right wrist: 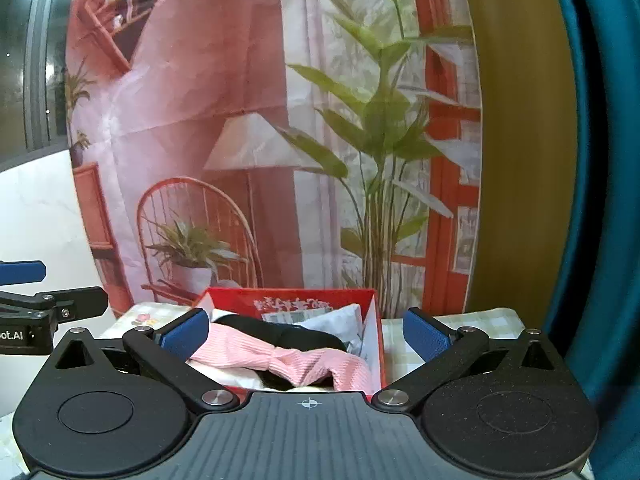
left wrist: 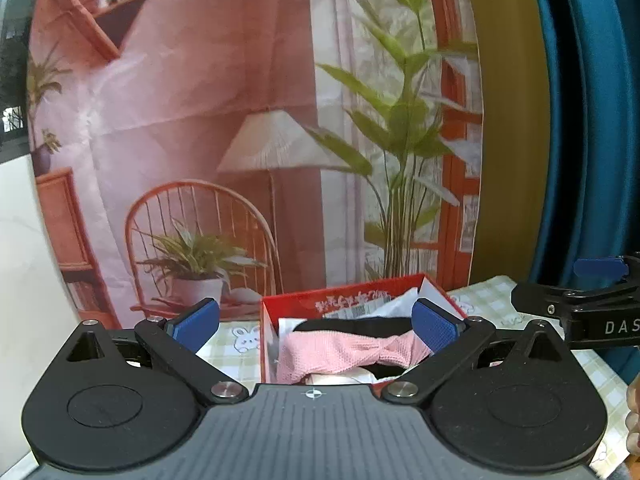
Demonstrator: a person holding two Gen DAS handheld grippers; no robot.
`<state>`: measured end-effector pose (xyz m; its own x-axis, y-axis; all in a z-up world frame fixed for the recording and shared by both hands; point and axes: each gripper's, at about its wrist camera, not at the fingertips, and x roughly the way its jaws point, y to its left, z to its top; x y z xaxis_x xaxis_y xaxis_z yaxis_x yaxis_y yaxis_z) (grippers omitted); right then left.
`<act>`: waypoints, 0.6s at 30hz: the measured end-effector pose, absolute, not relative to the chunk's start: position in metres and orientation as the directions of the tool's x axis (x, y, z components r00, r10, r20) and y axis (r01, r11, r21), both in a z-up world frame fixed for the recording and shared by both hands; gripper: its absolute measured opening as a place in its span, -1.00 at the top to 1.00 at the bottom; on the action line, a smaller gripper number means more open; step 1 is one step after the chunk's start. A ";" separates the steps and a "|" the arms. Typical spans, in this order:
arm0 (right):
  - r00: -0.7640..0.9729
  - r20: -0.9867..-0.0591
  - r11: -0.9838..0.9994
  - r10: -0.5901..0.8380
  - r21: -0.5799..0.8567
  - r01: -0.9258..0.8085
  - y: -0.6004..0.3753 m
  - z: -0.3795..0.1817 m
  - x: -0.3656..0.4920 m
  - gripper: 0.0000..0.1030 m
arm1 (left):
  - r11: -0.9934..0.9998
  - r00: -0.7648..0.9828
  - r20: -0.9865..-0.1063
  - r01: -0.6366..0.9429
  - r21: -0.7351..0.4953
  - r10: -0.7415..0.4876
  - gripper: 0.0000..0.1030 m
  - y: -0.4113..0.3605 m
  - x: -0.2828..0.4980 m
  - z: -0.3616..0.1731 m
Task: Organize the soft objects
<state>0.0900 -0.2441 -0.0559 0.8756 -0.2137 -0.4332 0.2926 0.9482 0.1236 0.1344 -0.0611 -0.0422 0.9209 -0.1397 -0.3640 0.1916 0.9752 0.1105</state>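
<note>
A red box (left wrist: 276, 312) (right wrist: 288, 298) stands on the checked tablecloth and holds soft items. A pink ribbed cloth (left wrist: 340, 354) (right wrist: 280, 356) lies across the top, over a black cloth (left wrist: 352, 325) (right wrist: 296, 334) and white pieces (right wrist: 340, 320). My left gripper (left wrist: 316, 326) hovers above and in front of the box, open, with nothing between its blue pads (left wrist: 198, 322). My right gripper (right wrist: 306, 334) is also open wide and empty, raised over the box's near side. Each gripper shows at the edge of the other's view.
A printed backdrop (left wrist: 256, 140) of a room with chair, lamp and plants hangs right behind the box. A yellow and blue curtain (left wrist: 560, 120) is at the right. The checked tablecloth (left wrist: 488, 292) extends on both sides of the box. A hand (left wrist: 632, 420) shows at the right edge.
</note>
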 end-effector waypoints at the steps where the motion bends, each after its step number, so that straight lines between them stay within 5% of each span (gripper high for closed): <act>1: 0.879 -0.427 0.949 -0.212 0.125 0.289 -0.241 -0.051 0.085 -0.99 | 0.975 0.924 -0.356 0.190 0.111 -0.140 -1.00 -0.060 0.130 -0.039; 18: 0.913 -0.326 0.949 -0.245 0.113 0.295 -0.201 0.001 0.013 -0.99 | 0.988 0.956 -0.281 0.119 0.095 -0.088 -1.00 -0.032 0.059 -0.006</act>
